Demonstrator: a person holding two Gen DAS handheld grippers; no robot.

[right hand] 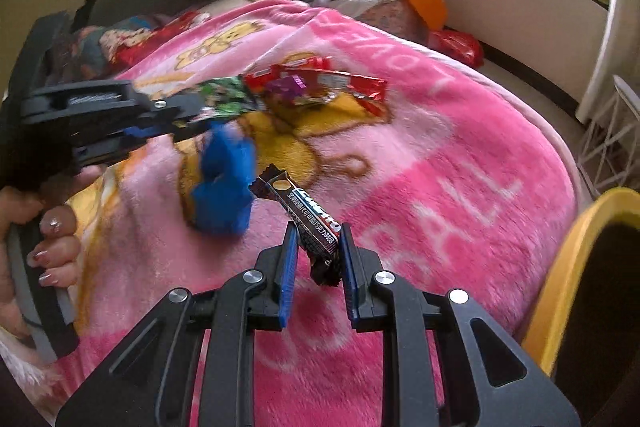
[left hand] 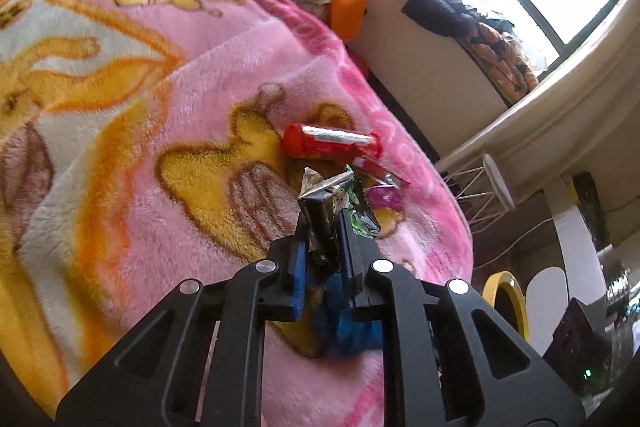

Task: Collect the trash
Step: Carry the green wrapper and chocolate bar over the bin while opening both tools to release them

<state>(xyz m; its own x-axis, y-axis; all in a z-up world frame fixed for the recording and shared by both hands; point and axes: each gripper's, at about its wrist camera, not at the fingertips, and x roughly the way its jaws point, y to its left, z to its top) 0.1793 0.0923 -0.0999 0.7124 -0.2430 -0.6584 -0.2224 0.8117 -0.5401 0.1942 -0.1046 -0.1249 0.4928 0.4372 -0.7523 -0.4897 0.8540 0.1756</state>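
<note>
the left gripper (left hand: 325,223) is clamped on a crumpled green-and-silver wrapper (left hand: 340,199), held just above the pink blanket (left hand: 160,107). the right gripper (right hand: 318,247) pinches a dark chocolate bar wrapper (right hand: 304,211) between its blue pads, nearer the blanket's right edge. a blue wrapper (right hand: 224,187) lies between the two grippers. beyond them, toward the blanket's far edge, a red wrapper (right hand: 320,79) and a small purple one (right hand: 290,85) sit touching in a heap. a yellow bin (right hand: 560,287) stands just beside the blanket's right edge.
</note>
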